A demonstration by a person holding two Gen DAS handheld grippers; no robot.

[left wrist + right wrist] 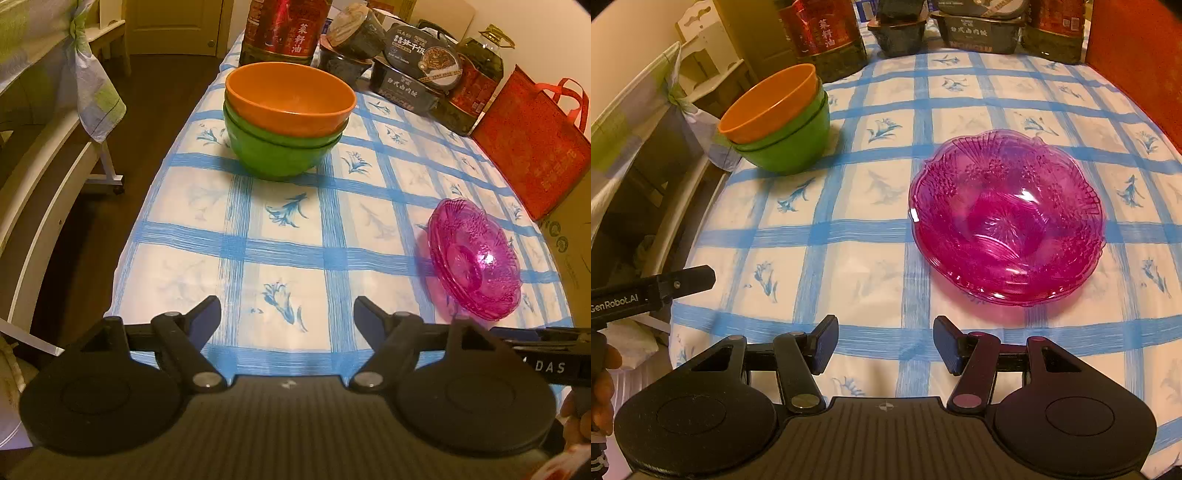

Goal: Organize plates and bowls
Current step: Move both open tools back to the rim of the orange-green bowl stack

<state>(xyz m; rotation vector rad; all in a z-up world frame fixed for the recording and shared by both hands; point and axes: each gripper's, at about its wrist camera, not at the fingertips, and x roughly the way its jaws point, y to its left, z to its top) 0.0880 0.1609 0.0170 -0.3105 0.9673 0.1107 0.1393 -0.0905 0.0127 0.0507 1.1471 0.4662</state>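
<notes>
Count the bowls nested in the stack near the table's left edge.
3: an orange bowl on top, nested in two green bowls, one inside the other. More could be hidden inside the stack.

Both wrist views face the tablecloth (295, 236) from its near edge.

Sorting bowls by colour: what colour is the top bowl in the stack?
Orange top bowl, clearest in the left wrist view.

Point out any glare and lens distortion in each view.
Left wrist view: a bright glare spot sits inside the stacked pink glass plates, and the blue-checked tablecloth lines bow outward. Right wrist view: highlights streak the plates' centre and rim, and the checks curve likewise.
</notes>
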